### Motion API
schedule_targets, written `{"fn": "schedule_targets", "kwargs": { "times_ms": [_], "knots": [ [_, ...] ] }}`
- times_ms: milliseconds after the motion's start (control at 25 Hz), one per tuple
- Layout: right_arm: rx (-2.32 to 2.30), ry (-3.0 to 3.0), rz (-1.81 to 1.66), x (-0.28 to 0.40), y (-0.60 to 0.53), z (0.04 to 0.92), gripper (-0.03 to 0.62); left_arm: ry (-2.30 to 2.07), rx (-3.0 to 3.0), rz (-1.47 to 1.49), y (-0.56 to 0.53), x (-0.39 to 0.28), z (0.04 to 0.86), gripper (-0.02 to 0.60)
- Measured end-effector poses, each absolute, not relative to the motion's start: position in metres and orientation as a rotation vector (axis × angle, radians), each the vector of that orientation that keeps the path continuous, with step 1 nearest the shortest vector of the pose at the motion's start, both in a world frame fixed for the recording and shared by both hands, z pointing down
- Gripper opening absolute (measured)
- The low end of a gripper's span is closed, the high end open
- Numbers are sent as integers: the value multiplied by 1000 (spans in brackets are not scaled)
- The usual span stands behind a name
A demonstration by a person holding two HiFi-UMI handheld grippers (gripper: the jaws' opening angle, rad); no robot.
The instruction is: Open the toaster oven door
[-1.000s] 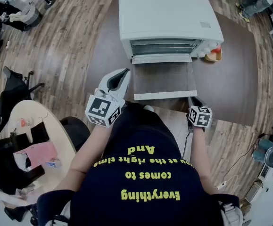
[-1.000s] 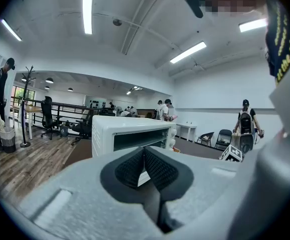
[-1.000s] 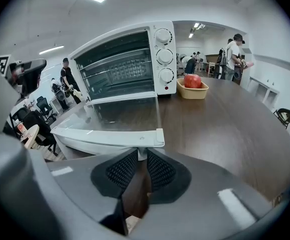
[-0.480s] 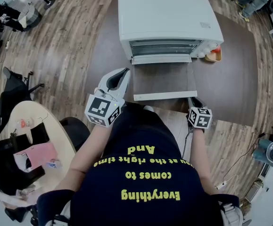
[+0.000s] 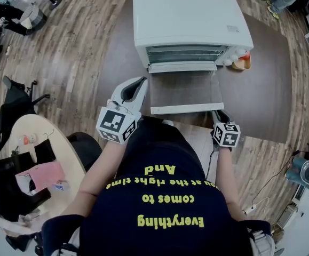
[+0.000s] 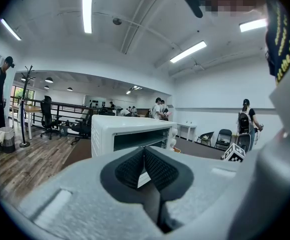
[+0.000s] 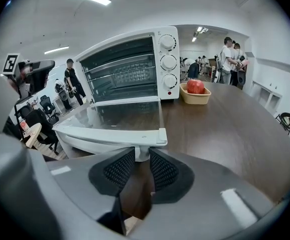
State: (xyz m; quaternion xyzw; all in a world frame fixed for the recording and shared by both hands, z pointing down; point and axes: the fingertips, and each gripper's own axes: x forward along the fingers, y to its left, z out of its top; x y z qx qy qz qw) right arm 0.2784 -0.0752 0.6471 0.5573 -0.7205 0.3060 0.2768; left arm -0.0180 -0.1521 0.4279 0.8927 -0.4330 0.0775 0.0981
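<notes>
Person: dark shirt with yellow lettering fills the bottom of the head view, both forearms reaching forward.
Left gripper (image 5: 141, 81): held up in the air left of the door's front edge, touching nothing; its jaws are pressed together with nothing in them (image 6: 144, 152).
Right gripper (image 5: 217, 113): low at the right front corner of the door; jaws narrow and opening (image 7: 140, 156).
Between the right jaws: a white stub under the right end of the handle (image 7: 112, 134); whether the pads touch it is too close to call.
Handle: a white bar along the door's front edge (image 5: 186, 109), nearest the person.
Door (image 5: 185, 89): swung fully down, lying about level, glass panel facing up, hinged at the oven's mouth.
Toaster oven (image 5: 191, 20): white, on the dark brown table (image 5: 266, 84), cavity and wire rack exposed (image 7: 122, 69).
Knobs (image 7: 168, 62): three in a column on the oven's right front panel.
Bowl (image 7: 195, 97): just beside the oven's right side, holding a red apple (image 7: 195, 86).
Beyond: wood floor, chairs and people standing well away.
</notes>
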Motion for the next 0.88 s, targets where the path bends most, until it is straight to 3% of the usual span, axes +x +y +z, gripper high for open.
{"fn": "schedule_targets", "kwargs": {
  "times_ms": [640,880],
  "knots": [
    [1463,-1948,836,278,-60,635,123,-1264,2652,225,-160,-13,428,5],
    [1459,-1946,798,275,-51,620,88,-1266,2656,213,-163,-13,425,5]
  ]
}}
